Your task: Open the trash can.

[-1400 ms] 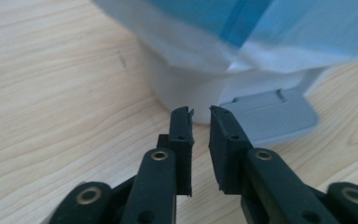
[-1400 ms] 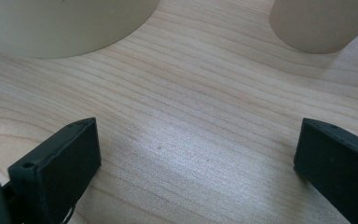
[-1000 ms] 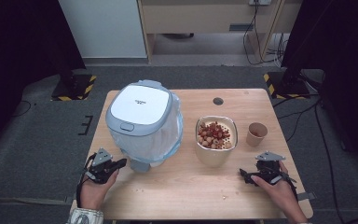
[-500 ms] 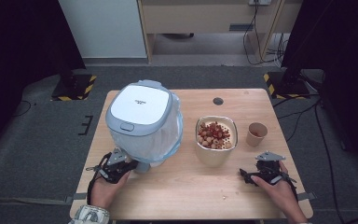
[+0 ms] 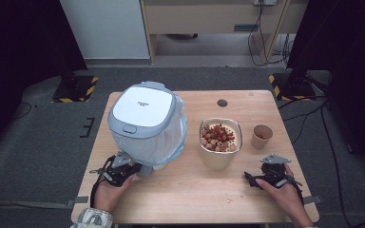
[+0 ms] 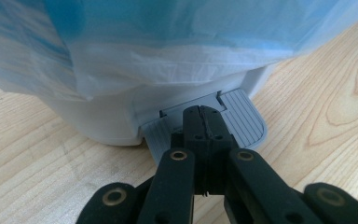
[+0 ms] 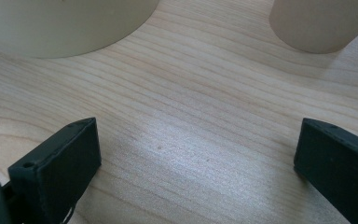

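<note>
left gripper [image 6: 204, 122] now reaches bin pedal [image 6: 242, 122] edge.

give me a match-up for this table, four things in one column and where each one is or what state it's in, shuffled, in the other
Things:
1. pedal bin
2. cream bowl
3. paper cup
4. left gripper

Places or states:
A. far right of the row, small, something red inside
B. jaws shut, tips over the grey foot pedal
C. middle of the table, full of red and tan pieces
D. left side, lid down, lined with a blue bag

Pairs: 1-D, 2-C, 3-A, 4-B
</note>
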Demonstrator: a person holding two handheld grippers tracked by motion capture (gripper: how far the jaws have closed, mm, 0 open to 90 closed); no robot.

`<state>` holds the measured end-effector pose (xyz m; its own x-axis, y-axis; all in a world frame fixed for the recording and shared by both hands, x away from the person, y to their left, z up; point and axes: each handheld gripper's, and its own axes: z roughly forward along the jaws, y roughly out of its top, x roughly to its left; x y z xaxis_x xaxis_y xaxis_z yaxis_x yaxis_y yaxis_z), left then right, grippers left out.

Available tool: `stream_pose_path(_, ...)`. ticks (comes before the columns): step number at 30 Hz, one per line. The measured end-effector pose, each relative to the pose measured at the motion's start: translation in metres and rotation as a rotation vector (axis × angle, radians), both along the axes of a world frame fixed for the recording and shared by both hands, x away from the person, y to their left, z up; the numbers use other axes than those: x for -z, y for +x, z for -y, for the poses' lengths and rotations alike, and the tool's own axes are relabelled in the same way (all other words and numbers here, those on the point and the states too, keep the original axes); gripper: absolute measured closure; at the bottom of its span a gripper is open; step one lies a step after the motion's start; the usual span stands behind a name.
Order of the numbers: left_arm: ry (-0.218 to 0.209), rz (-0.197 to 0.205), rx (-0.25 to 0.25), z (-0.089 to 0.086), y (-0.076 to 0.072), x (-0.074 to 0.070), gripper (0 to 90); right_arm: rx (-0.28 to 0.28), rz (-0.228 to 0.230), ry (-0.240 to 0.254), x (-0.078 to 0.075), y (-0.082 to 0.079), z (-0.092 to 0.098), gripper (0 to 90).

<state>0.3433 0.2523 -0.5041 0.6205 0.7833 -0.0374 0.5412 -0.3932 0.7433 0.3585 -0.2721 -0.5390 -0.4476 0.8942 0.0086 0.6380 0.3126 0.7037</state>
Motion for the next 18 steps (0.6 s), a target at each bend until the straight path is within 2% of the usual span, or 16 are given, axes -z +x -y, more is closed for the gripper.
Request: stream_pose_path(18,0.027,-0.002,-0.011,0.0029,0.0006,0.0015,90.0,-0.001,0.000,0.000,0.0000,-0.0001,0.0001,0.8)
